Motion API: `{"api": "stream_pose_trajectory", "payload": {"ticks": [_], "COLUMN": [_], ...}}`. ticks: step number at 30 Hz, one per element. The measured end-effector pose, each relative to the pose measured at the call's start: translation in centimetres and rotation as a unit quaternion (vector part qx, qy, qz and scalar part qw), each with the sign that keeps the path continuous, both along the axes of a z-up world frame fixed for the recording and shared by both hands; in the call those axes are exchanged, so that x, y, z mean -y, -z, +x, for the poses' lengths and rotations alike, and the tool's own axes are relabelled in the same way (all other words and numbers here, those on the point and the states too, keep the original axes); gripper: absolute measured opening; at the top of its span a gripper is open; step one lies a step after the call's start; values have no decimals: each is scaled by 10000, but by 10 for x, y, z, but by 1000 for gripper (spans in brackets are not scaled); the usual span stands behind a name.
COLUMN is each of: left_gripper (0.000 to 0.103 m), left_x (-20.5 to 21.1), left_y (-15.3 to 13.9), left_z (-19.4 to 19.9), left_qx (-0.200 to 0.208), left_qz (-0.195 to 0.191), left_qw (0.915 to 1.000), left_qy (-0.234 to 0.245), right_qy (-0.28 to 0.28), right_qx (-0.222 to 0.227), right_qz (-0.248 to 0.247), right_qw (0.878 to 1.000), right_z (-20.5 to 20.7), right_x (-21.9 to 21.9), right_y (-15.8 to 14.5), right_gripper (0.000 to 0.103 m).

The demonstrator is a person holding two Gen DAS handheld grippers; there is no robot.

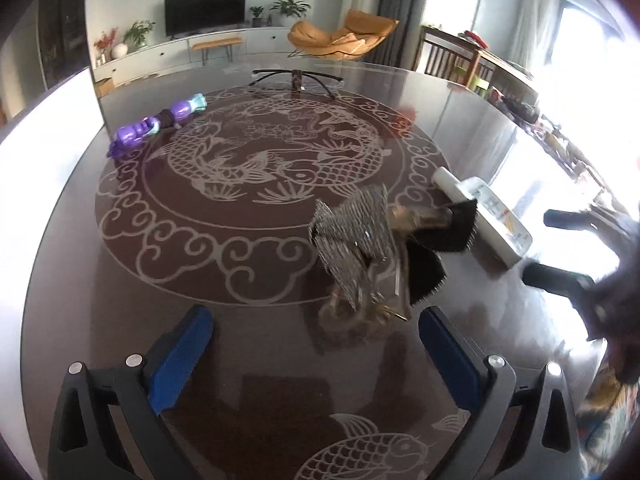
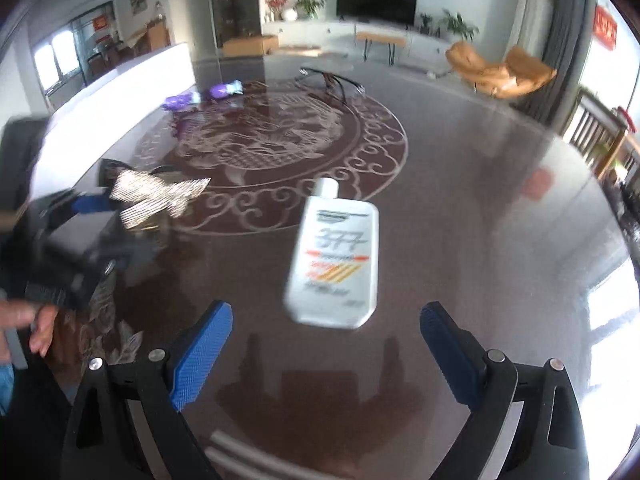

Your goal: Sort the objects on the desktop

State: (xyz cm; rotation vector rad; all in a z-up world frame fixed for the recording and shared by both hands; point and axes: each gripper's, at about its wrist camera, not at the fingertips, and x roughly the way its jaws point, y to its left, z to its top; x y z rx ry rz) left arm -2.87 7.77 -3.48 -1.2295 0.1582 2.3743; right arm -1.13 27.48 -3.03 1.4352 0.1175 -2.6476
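A glittery silver-and-black bow hair clip [image 1: 360, 240] lies on the dark patterned table [image 1: 240, 240], just beyond the tips of my left gripper [image 1: 316, 356], which is open and holds nothing. A white flat bottle [image 2: 336, 256] with a white cap lies flat just ahead of my right gripper [image 2: 326, 352], also open and holding nothing. In the left wrist view the bottle [image 1: 496, 216] lies right of the bow, with the right gripper [image 1: 538, 246] at its near end. The bow [image 2: 156, 196] shows at the left of the right wrist view, beside a blue left pad [image 2: 90, 203].
A purple and teal toy [image 1: 156, 124] lies at the far left of the table. Black-framed glasses [image 1: 296, 78] rest near the far edge. A hand [image 2: 24, 320] shows at the lower left of the right wrist view. Chairs and a sideboard stand beyond the table.
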Motion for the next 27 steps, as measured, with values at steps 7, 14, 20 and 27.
{"api": "stream_pose_trajectory", "payload": {"ticks": [7,14,20,27], "left_gripper": [103,103,49,49], "left_x": [-13,-11,-21,19], "left_y": [2,-4,-7,-24], "left_z": [-5,-18,-24,4], "left_qx": [-1,223,252,32], "left_qz": [-302,391,744,1111], "left_qw": [9995,9989,9968,9930], "left_qy": [1,-158,-127,-391], "right_qy": [62,-160,-146,-198], "right_qx": [176,156,208,181], "right_qz": [-26,52,36,-426], "right_qw": [9998,9997,9997,9987], "right_z": [-39,-43,-42,-29], "right_x": [0,16,11,7], "right_y": [24,25,13,-15], "right_gripper": [98,97,52,52]}}
